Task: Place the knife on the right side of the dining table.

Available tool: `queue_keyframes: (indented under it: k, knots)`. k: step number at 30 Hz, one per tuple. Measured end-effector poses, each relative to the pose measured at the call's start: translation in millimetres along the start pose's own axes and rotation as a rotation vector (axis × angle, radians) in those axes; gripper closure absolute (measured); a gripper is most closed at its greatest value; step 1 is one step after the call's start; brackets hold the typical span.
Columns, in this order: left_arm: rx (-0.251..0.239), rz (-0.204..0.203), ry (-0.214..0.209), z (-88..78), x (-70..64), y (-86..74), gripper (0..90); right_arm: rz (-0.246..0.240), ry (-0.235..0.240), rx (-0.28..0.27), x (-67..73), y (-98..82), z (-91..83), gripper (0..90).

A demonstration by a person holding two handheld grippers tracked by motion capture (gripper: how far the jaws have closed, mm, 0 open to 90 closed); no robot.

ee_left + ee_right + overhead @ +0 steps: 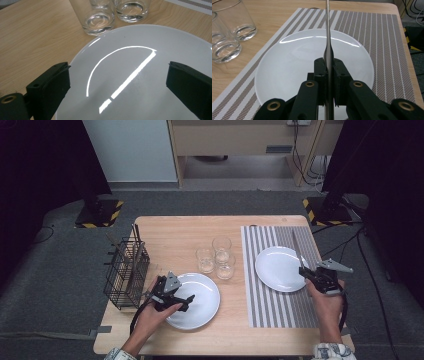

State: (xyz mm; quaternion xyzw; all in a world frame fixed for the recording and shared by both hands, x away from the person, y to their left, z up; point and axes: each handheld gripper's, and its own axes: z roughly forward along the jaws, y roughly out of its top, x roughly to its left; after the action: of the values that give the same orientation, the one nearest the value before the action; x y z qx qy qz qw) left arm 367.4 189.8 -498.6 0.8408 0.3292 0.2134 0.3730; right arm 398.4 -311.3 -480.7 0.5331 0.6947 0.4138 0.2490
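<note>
- R gripper [329, 82] is clenched on a slim silver metal utensil [327, 30], prob. a knife. The piece sticks out away from the hand, over the round white plate on the striped placemat [280, 268].
- L gripper [172, 296] is released, jaws spread wide w/ nothing between them. It hovers over the left part of the round white plate on bare wood [140, 62], near-centre of the table.
- Grey-and-white striped woven placemat [305, 310] covers the right side of the light wooden table [170, 232]. Three clear glass tumblers [216, 257] cluster between the two plates. Black wire cutlery basket [126, 272] sits at the left edge w/ a few utensils standing in it.
- Step in hand, as I read it: table setting, utensil carried but not yet laid down.
- Next move likely calls for lowering it flat onto the mat beside the plate, then letting go. L could then pinch the near plate's rim.
</note>
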Motion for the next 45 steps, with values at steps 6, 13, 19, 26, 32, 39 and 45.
queue_keyframes:
  k: [6,13,19,26,32,39,45]
  knots:
    - [-0.001,-0.002,0.001,-0.4,1.0,-0.5,4.1,0.012,-0.027,0.003,-6.7,-2.6,-3.0,83.4]
    - [0.002,-0.001,0.001,-0.5,1.1,-0.9,4.1,0.028,-0.055,0.008,-13.1,-4.7,-4.7,83.4]
    - [0.003,0.003,-0.001,-0.1,0.9,-0.9,4.2,0.042,-0.073,0.007,-20.1,-7.3,-7.2,83.4]
    - [0.008,0.007,-0.003,1.0,1.5,-1.4,4.2,0.073,-0.092,-0.004,-27.7,-6.3,-11.8,83.4]
    - [0.005,-0.003,-0.010,0.9,3.1,-1.7,4.1,0.066,-0.097,0.006,-30.5,1.7,-10.1,83.4]
    - [0.014,-0.015,-0.022,3.8,4.6,-3.6,4.1,0.038,-0.097,0.027,-33.5,18.5,-2.2,83.4]
    - [0.016,-0.017,-0.014,4.8,5.8,-2.9,3.5,0.000,-0.094,0.051,-36.6,28.2,13.0,83.4]
